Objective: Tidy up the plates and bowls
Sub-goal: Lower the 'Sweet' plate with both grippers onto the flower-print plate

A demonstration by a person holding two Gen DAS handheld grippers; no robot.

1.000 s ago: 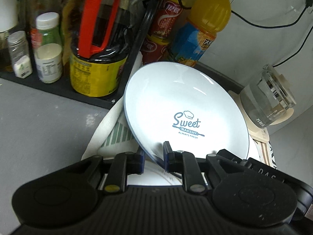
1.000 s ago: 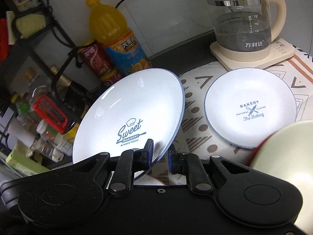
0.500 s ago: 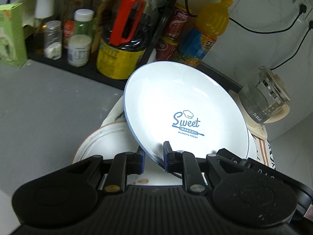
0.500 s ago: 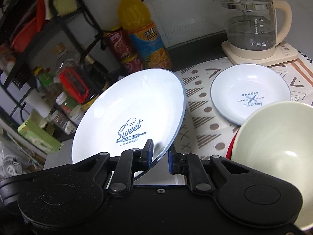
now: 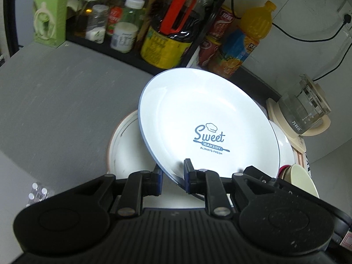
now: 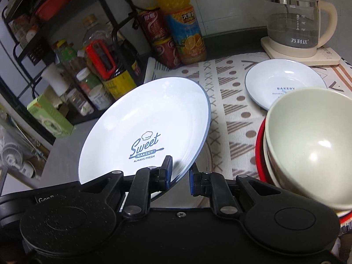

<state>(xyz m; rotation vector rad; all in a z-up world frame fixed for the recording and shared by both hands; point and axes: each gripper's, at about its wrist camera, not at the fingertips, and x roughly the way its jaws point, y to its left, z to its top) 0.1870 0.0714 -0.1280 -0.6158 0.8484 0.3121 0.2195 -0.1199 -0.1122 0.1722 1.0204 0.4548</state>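
A large white plate with a blue rim and "Sweet Bakery" print (image 5: pixel 209 118) (image 6: pixel 149 123) hangs tilted above the counter. My left gripper (image 5: pixel 172 171) is shut on its near rim. My right gripper (image 6: pixel 180 171) is shut on the rim of that same plate. Under it lies a white plate with a brown rim (image 5: pixel 123 151) (image 6: pixel 208 158) on the grey counter. A small white "Bakery" plate (image 6: pixel 283 81) rests on the patterned mat. A cream bowl (image 6: pixel 312 145) (image 5: pixel 301 180) sits inside a red bowl (image 6: pixel 259 149) to the right.
A black rack with jars and sauce bottles (image 5: pixel 162 33) stands behind, with cans and an orange drink bottle (image 6: pixel 182 22) beside it. A glass kettle (image 6: pixel 294 19) stands at the back right. A green box (image 5: pixel 50 13) sits at the rack's left end.
Both grippers have carried the large plate to the left, away from the mat. The brown-rimmed plate has come into view beneath it, and the cream bowl now fills the right wrist view's right side.
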